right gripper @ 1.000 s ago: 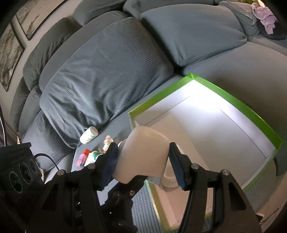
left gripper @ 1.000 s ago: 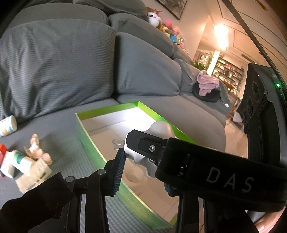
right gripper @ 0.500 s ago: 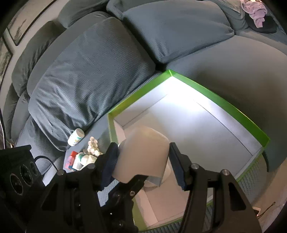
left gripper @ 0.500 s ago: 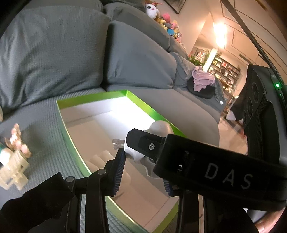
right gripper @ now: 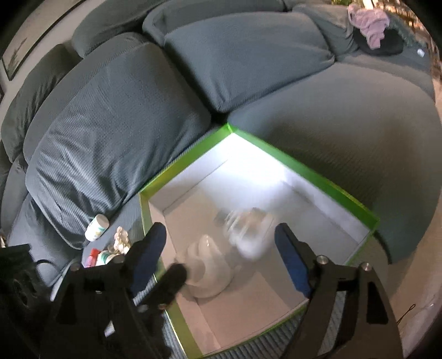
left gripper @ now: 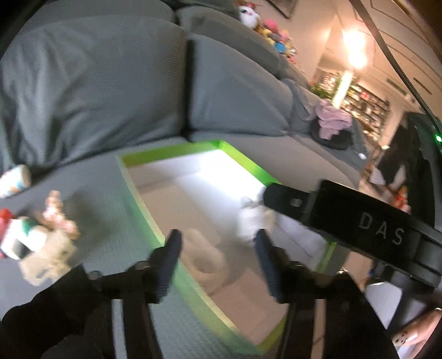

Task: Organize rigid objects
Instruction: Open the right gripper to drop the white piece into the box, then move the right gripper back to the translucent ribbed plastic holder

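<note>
A green-rimmed cardboard box (left gripper: 243,163) (right gripper: 304,168) lies on the grey sofa seat. Over its floor a pale white-grey object (left gripper: 254,221) (right gripper: 248,234) shows as a blur, clear of all pads. My left gripper (left gripper: 218,256) hangs above the box's near side, its jaws opening with nothing pressed between them. My right gripper (right gripper: 221,245) is likewise opening over the box, and the blurred object sits in the gap without touching its blue pads. A beige rounded piece (left gripper: 204,259) (right gripper: 207,268) rests on the box floor below them.
Left of the box lie a white bottle (right gripper: 96,227), a small pink figurine (right gripper: 121,240) and red and green-white containers (right gripper: 102,256). Back cushions (right gripper: 110,132) rise behind. A pink cloth (right gripper: 370,22) lies far right. A person's hand (left gripper: 414,334) shows at the lower right.
Both grippers held the pale object between their pads; now both have spread and let it go, and it blurs lower over the box floor.
</note>
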Demonstrator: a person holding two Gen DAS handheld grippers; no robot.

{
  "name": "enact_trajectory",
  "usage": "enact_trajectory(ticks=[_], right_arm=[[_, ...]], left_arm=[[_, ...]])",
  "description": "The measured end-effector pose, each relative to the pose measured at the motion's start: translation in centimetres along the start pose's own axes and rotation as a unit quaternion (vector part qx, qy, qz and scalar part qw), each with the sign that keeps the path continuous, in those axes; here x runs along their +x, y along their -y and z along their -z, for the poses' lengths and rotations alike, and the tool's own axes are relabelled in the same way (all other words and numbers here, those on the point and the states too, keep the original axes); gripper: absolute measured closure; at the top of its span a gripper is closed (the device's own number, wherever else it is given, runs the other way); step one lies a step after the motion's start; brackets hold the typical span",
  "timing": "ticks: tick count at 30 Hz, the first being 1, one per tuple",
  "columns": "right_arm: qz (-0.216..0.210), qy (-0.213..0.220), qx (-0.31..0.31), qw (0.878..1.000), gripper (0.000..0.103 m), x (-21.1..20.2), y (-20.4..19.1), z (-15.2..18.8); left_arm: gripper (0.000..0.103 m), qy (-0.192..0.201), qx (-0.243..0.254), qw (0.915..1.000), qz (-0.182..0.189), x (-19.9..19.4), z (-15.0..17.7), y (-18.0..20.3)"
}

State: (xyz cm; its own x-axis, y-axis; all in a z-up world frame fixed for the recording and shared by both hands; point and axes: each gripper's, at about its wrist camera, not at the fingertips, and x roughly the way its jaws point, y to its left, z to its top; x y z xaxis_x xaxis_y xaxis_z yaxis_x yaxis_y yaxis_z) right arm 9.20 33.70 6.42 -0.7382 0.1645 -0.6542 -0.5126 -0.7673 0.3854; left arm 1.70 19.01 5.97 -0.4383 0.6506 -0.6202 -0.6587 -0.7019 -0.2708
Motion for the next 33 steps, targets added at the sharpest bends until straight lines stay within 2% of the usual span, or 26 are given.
enact_trajectory(ticks=[4, 9, 10, 17, 21, 27, 30, 33], right_arm=[[0.012, 0.021, -0.023, 0.999, 0.018, -0.5, -1.5, 0.2], [0.015, 0.044, -0.060, 0.997, 0.013, -0.9, -4.4, 0.6], [0.010, 0.048, -0.068, 0.996, 0.009, -0.9, -5.1, 0.8], [-0.028, 0.032, -0.087, 0.995, 0.009, 0.0, -8.3, 2.1], [-0.030, 0.019, -0.106, 0.994, 0.009, 1.1, -10.5, 3.1], [-0.044, -0.035, -0.132, 0.990, 0.009, 4.2, -13.8, 4.8], [-0.038, -0.057, -0.141, 0.988, 0.009, 5.8, -15.0, 5.6], [-0.044, -0.086, -0.148, 0.984, 0.009, 7.6, -16.1, 6.4]], left_arm=[[0.038, 0.012, -0.005, 0.9982, -0.059, -1.4, 0.2, -1.9], [0.038, 0.016, -0.014, 0.9908, -0.134, -3.0, 0.4, -4.7], [0.038, 0.016, -0.018, 0.9896, -0.142, -3.3, 0.6, -5.3], [0.038, 0.000, -0.064, 0.9798, -0.189, -5.2, 1.5, -10.3], [0.038, -0.007, -0.094, 0.9758, -0.197, -6.2, 2.3, -13.3], [0.038, -0.030, -0.142, 0.9652, -0.217, -6.8, 3.6, -17.7], [0.038, -0.040, -0.170, 0.9621, -0.209, -6.7, 4.2, -19.7], [0.038, -0.053, -0.195, 0.9616, -0.186, -6.4, 4.8, -21.1]])
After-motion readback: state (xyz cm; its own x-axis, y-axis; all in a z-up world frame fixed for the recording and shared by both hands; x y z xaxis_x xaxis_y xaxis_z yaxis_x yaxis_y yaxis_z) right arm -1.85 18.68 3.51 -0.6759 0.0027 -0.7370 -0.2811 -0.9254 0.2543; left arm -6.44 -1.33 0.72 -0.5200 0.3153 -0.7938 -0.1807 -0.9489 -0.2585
